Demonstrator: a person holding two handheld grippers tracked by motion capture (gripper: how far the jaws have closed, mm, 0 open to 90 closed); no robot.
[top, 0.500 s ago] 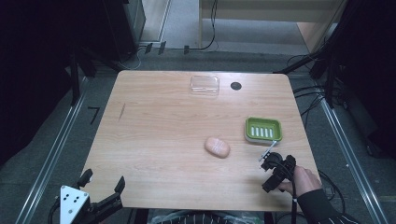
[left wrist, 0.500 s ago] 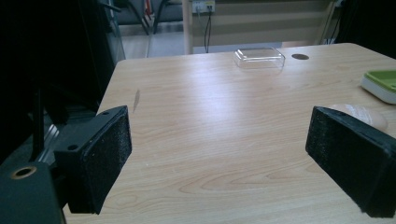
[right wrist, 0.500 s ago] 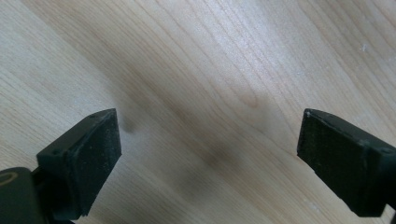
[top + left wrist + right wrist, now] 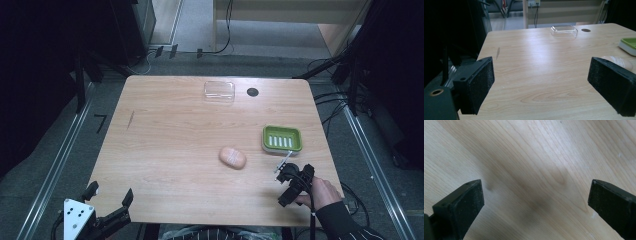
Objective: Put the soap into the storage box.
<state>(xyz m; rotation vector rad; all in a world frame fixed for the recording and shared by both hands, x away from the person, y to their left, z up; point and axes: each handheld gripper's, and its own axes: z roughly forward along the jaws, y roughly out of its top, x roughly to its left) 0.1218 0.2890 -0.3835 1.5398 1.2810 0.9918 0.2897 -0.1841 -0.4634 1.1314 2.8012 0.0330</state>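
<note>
Pale pink soap (image 4: pixel 232 157), green ribbed dish (image 4: pixel 282 139), seemingly clear lid (image 4: pixel 219 91), light wood-grain table (image 4: pixel 175 145).

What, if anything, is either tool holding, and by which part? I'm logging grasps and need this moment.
Nothing is held. The right tool has open jaws over bare table; the left tool is open too, at the table's near edge.

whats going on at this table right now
A person holds a gripper in each hand at a wooden table, and neither holds anything. The right gripper hovers with its jaws open over bare wood, near a pink bar of soap and a green soap dish. The left gripper waits, open too, at the table's near left corner. A clear plastic lid lies at the far edge.
</note>
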